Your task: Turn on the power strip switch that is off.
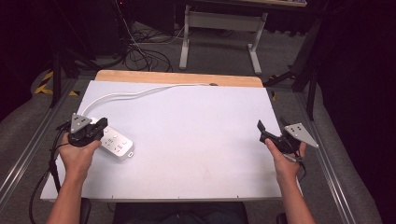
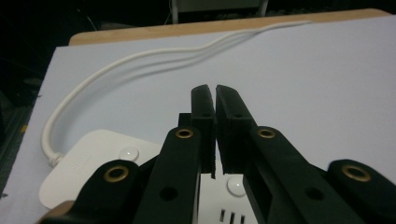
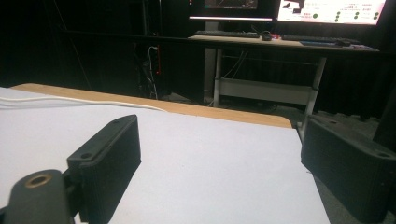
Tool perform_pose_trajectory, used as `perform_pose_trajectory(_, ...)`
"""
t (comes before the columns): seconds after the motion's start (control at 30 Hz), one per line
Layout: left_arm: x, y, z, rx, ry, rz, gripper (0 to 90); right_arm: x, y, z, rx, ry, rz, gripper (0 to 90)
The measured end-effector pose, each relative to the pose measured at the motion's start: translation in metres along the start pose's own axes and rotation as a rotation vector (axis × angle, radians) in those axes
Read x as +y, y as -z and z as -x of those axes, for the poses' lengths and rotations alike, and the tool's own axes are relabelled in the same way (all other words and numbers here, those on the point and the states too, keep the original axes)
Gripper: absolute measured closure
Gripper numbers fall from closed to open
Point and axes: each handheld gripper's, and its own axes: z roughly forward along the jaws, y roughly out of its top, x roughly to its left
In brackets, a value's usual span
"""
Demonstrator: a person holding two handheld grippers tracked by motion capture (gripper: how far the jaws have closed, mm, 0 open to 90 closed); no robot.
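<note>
The white power strip [image 1: 113, 141] lies near the table's [image 1: 196, 140] left edge. The left gripper [image 2: 215, 100] hovers above it, jaws nearly closed on nothing, apparently not touching. The right gripper [image 1: 271, 127] stands wide open and empty, well apart.

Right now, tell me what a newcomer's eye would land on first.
The white power strip at the table's left side, its white cord curving to the far edge. The left gripper hovers over it, fingers nearly together with nothing between them. The right gripper sits open at the table's right edge.
</note>
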Motion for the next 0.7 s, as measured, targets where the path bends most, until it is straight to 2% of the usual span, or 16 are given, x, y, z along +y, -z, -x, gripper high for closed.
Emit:
perform_pose_trajectory(0.07,0.001,0.003,-0.002,-0.003,0.004,0.021,85.0,0.0,0.0,0.0,0.001,0.0,-0.002,12.6)
perform_pose_trajectory(0.17,0.002,0.009,-0.005,0.022,0.015,0.049,80.7,0.0,0.0,0.0,0.002,0.0,-0.002,12.5)
perform_pose_trajectory(0.3,0.003,0.013,-0.007,0.033,0.019,0.079,74.8,0.0,0.0,0.0,0.0,0.001,-0.003,12.5)
perform_pose_trajectory(0.33,0.003,0.014,-0.007,0.034,0.018,0.088,73.1,0.0,-0.001,0.0,0.0,0.001,-0.004,12.5)
perform_pose_trajectory(0.37,0.003,0.015,-0.007,0.036,0.018,0.091,67.6,0.0,-0.001,0.0,0.001,0.001,-0.004,12.5)
perform_pose_trajectory(0.4,0.004,0.016,-0.007,0.035,0.014,0.092,67.6,0.0,-0.001,0.0,0.001,0.001,-0.004,12.5)
perform_pose_trajectory(0.43,0.004,0.016,-0.006,0.04,0.013,0.099,61.3,0.0,-0.001,0.0,0.002,0.0,-0.004,12.5)
perform_pose_trajectory(0.7,0.006,0.024,-0.003,0.051,0.013,0.146,51.3,0.0,-0.001,0.0,0.003,0.0,-0.005,12.5)
